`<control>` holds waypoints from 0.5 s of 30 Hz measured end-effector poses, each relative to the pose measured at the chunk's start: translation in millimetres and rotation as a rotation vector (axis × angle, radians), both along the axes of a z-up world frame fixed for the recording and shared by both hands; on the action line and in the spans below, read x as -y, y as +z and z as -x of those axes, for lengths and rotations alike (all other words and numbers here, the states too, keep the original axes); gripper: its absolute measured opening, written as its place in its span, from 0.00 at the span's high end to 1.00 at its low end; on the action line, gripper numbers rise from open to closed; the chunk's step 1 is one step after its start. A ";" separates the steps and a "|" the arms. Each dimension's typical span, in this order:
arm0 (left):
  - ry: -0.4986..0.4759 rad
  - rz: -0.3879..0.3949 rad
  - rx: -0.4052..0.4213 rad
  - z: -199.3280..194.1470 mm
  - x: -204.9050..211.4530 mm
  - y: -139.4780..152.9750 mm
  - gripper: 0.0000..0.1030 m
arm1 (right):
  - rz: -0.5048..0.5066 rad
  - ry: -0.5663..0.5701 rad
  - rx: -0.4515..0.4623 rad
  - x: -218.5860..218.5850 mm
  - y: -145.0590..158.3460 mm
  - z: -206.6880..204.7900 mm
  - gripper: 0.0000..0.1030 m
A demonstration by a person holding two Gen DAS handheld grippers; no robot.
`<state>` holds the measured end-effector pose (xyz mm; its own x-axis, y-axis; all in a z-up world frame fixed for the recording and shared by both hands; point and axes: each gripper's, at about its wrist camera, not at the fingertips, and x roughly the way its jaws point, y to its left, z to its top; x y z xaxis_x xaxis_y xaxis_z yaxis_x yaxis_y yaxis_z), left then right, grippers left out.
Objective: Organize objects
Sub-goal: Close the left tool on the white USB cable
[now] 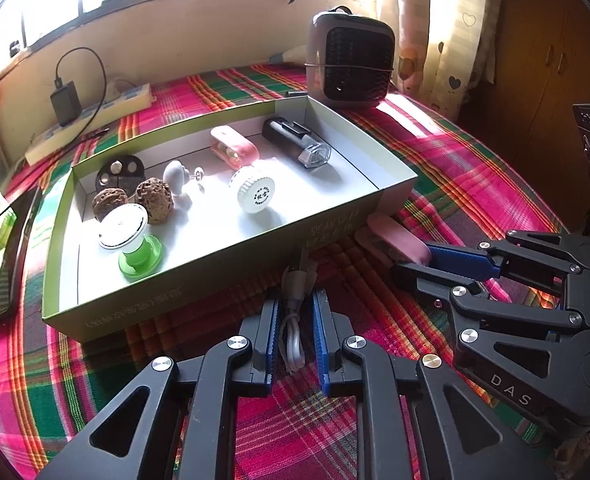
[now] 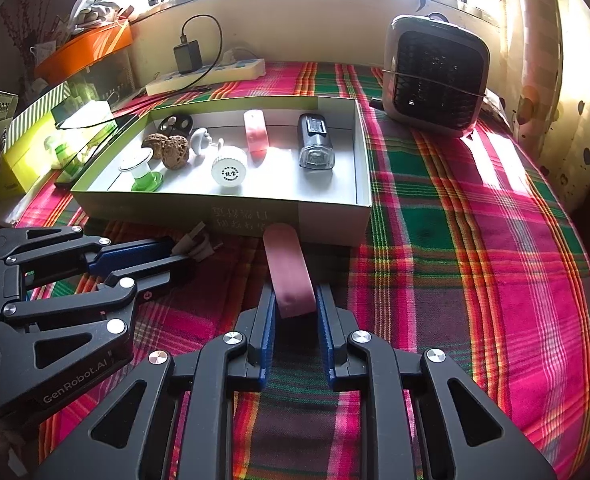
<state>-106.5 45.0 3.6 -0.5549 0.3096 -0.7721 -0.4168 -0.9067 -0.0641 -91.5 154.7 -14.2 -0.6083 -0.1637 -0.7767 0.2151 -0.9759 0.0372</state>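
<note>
From the left wrist, the left gripper (image 1: pixel 295 320) is clenched on a bundled grey cable (image 1: pixel 293 336), its plug end poking past the fingertips toward the green box (image 1: pixel 199 256).

From the right wrist, the right gripper (image 2: pixel 295 312) grips a pink clip (image 2: pixel 289 272) whose far end touches the box wall ahead.

A plaid cloth (image 2: pixel 455 240) in pink and green covered the bed. On it sat an open box (image 2: pixel 327 216) near the middle, a small heater (image 2: pixel 435 76) toward the far right corner, and a power strip (image 2: pixel 207 76) along the far edge.
</note>
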 end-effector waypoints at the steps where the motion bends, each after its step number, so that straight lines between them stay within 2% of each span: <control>1: 0.002 -0.002 0.000 0.3 0.1 0.0 0.86 | -0.002 0.000 0.000 0.0 0.0 -0.1 0.80; 4: 0.008 0.007 -0.006 0.0 0.0 -0.1 0.90 | -0.005 0.000 -0.001 -0.4 -0.2 0.0 0.80; 15: 0.014 -0.011 0.000 -0.8 2.7 0.3 0.91 | 0.008 0.002 -0.003 -1.8 0.4 -1.1 0.81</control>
